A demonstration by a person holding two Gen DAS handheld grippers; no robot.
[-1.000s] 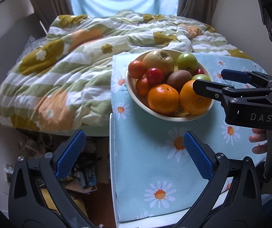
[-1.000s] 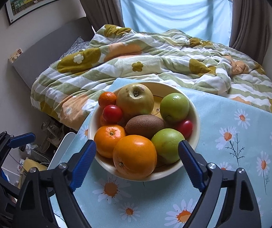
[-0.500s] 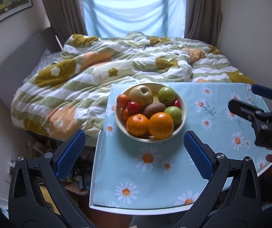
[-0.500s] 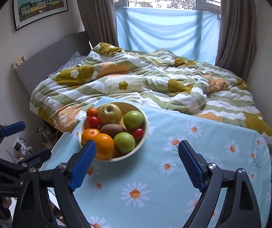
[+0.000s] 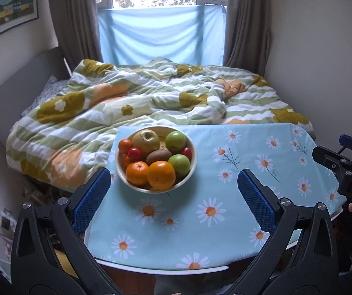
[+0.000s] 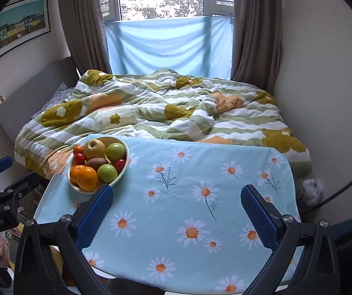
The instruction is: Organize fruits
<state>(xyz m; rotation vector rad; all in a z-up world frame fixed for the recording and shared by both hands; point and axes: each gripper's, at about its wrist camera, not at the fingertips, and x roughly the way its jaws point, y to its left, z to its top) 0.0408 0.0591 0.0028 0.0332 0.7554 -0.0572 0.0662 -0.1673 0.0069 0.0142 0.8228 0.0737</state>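
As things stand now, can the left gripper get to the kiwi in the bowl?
Probably yes. The left gripper is open and empty, and the kiwi lies on top in the bowl, uncovered. Oranges and apples crowd it closely, so the fingers have little room.

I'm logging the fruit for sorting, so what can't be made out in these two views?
- Bowl bottom, both views: piled fruit hides any lower layer.
- Small orange fruit behind the tangerine, left wrist view: mostly covered.
- Table's near edge, right wrist view: cut off by the right gripper.
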